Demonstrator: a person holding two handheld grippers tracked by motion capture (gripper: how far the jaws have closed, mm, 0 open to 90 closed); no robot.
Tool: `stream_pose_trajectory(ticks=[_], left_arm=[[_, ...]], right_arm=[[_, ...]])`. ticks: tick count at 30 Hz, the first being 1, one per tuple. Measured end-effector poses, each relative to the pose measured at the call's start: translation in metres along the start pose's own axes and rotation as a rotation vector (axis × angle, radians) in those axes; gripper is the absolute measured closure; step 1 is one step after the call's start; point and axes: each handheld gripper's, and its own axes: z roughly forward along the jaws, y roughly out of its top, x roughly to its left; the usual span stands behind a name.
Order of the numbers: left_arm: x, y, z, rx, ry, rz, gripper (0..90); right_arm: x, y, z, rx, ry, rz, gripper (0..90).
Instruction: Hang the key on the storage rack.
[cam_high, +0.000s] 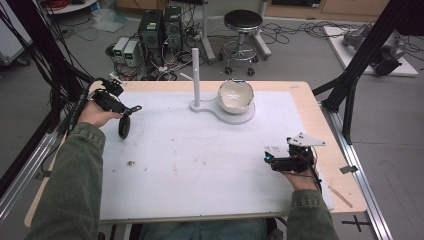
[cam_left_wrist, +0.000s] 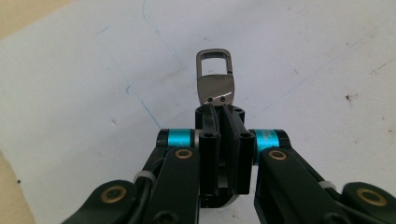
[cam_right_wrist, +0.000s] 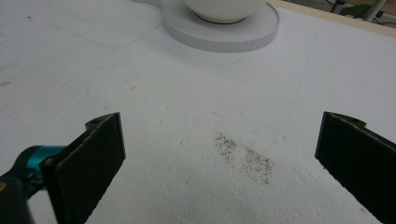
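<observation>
My left gripper (cam_high: 134, 109) is lifted above the left side of the white board, shut on a black strap. In the left gripper view the jaws (cam_left_wrist: 222, 114) stand pressed together on the strap, and its dark metal clasp (cam_left_wrist: 215, 79) sticks out past the tips. In the high view the strap's black loop (cam_high: 124, 127) hangs below the gripper. My right gripper (cam_high: 268, 158) rests low at the right of the board, and the right gripper view shows it (cam_right_wrist: 224, 144) open, with bare board between the pads.
A white bowl (cam_high: 235, 94) sits on a white round base (cam_high: 239, 118) with an upright post (cam_high: 195, 75) at the far middle of the board. The base (cam_right_wrist: 219, 32) lies ahead of the right gripper. Dirt specks (cam_right_wrist: 245, 158) mark the board (cam_high: 200, 165). Black frame legs stand beside the table.
</observation>
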Motion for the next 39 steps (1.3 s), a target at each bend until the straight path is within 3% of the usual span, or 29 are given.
stream_pose_trajectory(ticks=[8, 14, 18, 23, 29, 39], left_arm=[[-0.007, 0.015, -0.016, -0.023, 0.002, 0.004, 84.7], [-0.017, 0.026, -0.029, -0.025, 0.005, 0.040, 84.7], [-0.025, 0.035, -0.043, -0.055, 0.013, 0.045, 84.7], [-0.039, 0.048, -0.057, -0.085, 0.034, 0.085, 84.7], [-0.054, 0.067, -0.063, -0.084, 0.046, 0.116, 84.7], [-0.084, 0.101, -0.070, -0.112, 0.033, 0.170, 84.7]], right_arm=[[-0.001, 0.000, 0.000, -0.006, 0.001, 0.001, 0.6], [0.000, 0.000, 0.001, 0.005, -0.002, -0.002, 0.6], [0.000, 0.000, 0.002, 0.003, -0.002, -0.004, 0.5], [0.000, 0.000, 0.001, 0.001, -0.002, -0.002, 0.6], [0.002, 0.001, 0.002, 0.000, 0.005, -0.010, 0.6], [0.001, 0.001, 0.003, -0.007, 0.023, -0.001, 0.6]])
